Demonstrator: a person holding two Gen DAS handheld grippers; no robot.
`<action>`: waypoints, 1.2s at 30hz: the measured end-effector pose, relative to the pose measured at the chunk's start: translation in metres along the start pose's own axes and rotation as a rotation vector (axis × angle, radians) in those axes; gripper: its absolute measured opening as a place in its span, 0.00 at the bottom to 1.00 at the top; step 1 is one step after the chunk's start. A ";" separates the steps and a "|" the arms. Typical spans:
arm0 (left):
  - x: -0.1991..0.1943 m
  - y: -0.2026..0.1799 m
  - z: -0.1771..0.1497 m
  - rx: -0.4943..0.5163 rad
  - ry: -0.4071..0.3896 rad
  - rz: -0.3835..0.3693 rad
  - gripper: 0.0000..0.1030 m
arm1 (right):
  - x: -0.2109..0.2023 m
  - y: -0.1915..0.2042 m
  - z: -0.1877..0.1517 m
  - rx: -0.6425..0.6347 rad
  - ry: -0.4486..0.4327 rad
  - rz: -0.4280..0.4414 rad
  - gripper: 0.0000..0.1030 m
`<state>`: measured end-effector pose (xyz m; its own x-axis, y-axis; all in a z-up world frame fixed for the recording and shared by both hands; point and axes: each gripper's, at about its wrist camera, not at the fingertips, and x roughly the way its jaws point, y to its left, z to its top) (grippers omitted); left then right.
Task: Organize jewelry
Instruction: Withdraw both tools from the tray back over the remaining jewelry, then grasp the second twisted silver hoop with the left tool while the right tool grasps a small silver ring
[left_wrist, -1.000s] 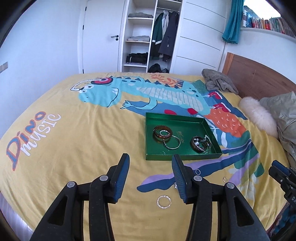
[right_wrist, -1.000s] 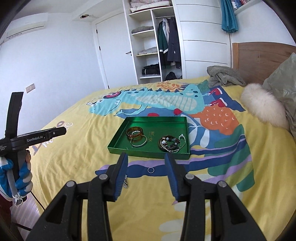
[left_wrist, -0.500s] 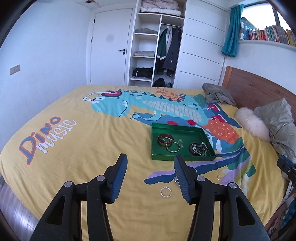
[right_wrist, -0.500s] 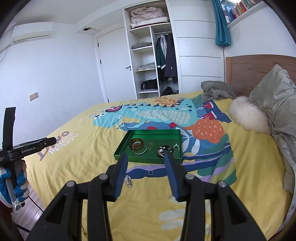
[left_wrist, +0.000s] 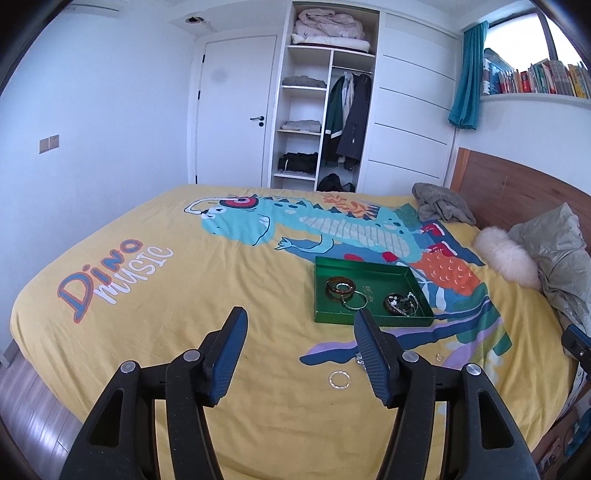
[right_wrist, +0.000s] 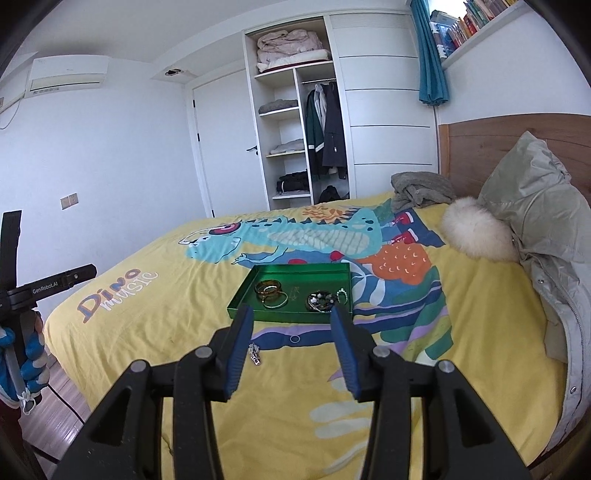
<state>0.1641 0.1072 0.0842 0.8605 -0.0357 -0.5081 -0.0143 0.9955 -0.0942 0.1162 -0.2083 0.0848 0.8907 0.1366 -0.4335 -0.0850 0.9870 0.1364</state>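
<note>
both hand-held grippers, left (left_wrist: 299, 350) and right (right_wrist: 291, 343), gape empty; the left has just widened. risk: small rings (left_wrist: 339, 379) slipping between pads or sinking into bedspread (left_wrist: 184, 295), missing green tray (left_wrist: 321, 317)

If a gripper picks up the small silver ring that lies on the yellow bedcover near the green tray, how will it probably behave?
The silver ring looks thin and rigid, so it likely keeps its shape. It lies flat on the soft bedcover, so wide fingers may press it into the cloth instead of gripping it. Being smooth metal, it may slip out.
</note>
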 end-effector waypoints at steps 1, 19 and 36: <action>0.003 -0.001 -0.003 0.007 0.005 0.003 0.58 | 0.001 -0.001 -0.002 0.002 0.003 0.001 0.41; 0.153 -0.032 -0.085 0.097 0.237 -0.058 0.58 | 0.126 -0.040 -0.057 0.056 0.209 -0.007 0.41; 0.261 -0.064 -0.146 0.237 0.367 -0.106 0.58 | 0.255 -0.067 -0.098 0.034 0.315 0.023 0.41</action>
<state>0.3154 0.0217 -0.1674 0.6126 -0.1246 -0.7805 0.2177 0.9759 0.0151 0.3058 -0.2311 -0.1221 0.7062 0.1834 -0.6839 -0.0839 0.9807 0.1763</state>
